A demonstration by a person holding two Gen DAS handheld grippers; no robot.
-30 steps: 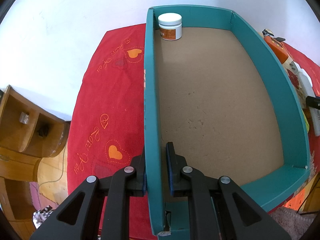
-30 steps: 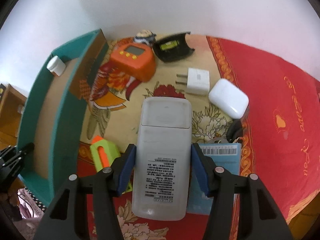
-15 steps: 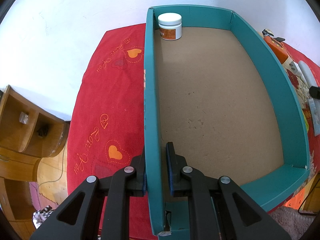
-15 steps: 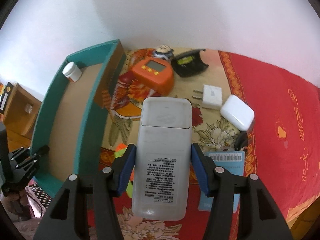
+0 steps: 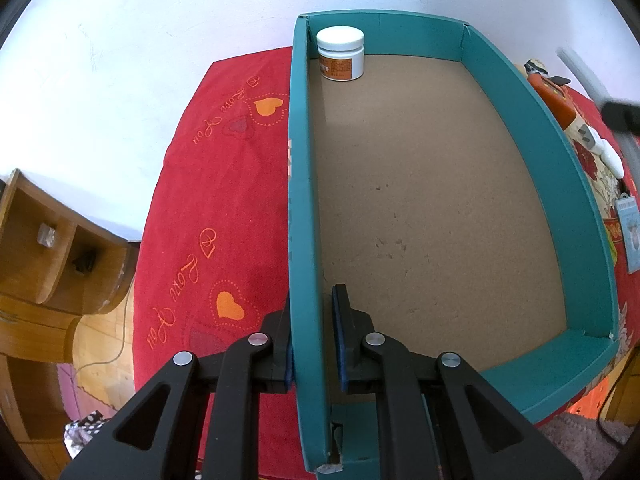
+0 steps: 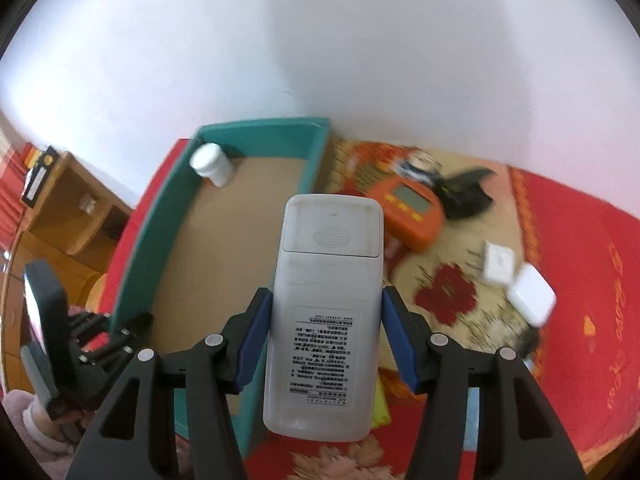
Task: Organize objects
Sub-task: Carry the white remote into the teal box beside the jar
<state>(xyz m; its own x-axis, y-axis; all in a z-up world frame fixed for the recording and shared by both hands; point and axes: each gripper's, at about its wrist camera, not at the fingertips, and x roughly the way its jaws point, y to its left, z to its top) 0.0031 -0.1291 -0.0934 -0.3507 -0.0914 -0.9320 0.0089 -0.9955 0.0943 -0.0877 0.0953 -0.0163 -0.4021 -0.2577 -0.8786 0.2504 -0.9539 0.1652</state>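
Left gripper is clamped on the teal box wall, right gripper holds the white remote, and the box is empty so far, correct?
Not quite. The teal box is not empty: a white-lidded jar stands in its far corner, as the left wrist view shows. The rest holds: the left gripper is clamped on the box wall and the right gripper holds the white remote.

The right gripper point(image 6: 326, 344) rose and swung leftward, carrying the white remote point(image 6: 326, 312) (label side up) from above the patterned cloth point(image 6: 460, 304) to over the teal tray's point(image 6: 160, 216) right wall, with more white wall filling its view.
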